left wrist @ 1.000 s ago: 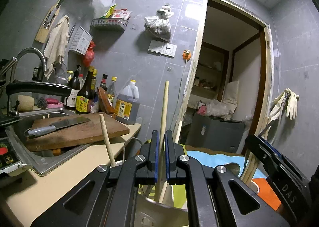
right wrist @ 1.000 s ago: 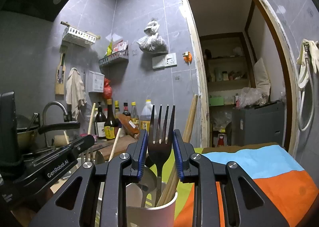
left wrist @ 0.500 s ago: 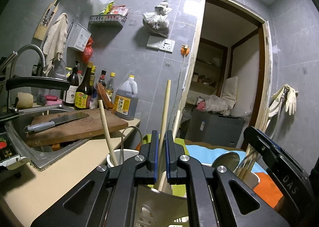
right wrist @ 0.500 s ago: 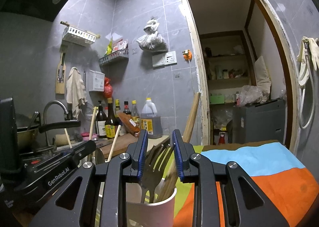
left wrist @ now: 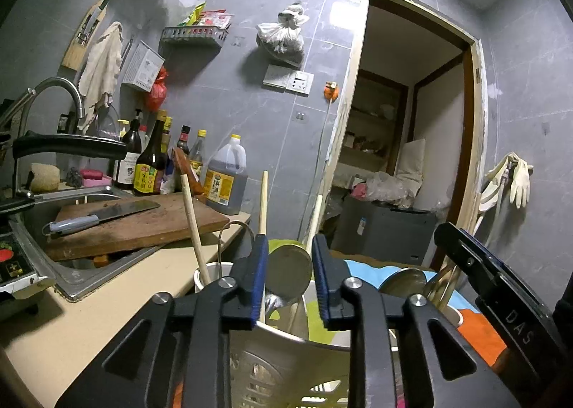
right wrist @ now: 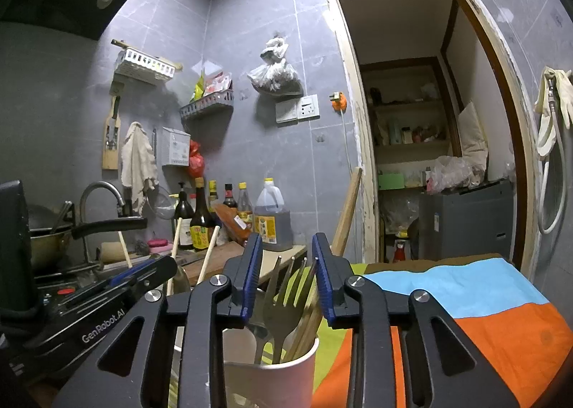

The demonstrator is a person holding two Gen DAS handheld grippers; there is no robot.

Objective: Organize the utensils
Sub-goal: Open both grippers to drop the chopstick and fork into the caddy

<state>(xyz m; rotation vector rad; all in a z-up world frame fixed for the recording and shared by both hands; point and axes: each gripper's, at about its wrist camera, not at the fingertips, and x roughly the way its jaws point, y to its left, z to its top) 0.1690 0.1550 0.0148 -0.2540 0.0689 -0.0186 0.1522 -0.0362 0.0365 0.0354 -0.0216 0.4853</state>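
Both black blue-padded tongs are standing spread apart, gripping nothing. Left gripper point(left wrist: 289, 277) is hovering over a perforated white plastic holder point(left wrist: 286, 368), framing a round steel ladle bowl point(left wrist: 289, 273) and a thin wooden stick point(left wrist: 264, 207) without touching them. Right gripper point(right wrist: 286, 279) is hanging above a white paper cup point(right wrist: 272, 379), where a steel fork point(right wrist: 284, 311) is leaning, tines up, beside wooden chopsticks point(right wrist: 304, 333).
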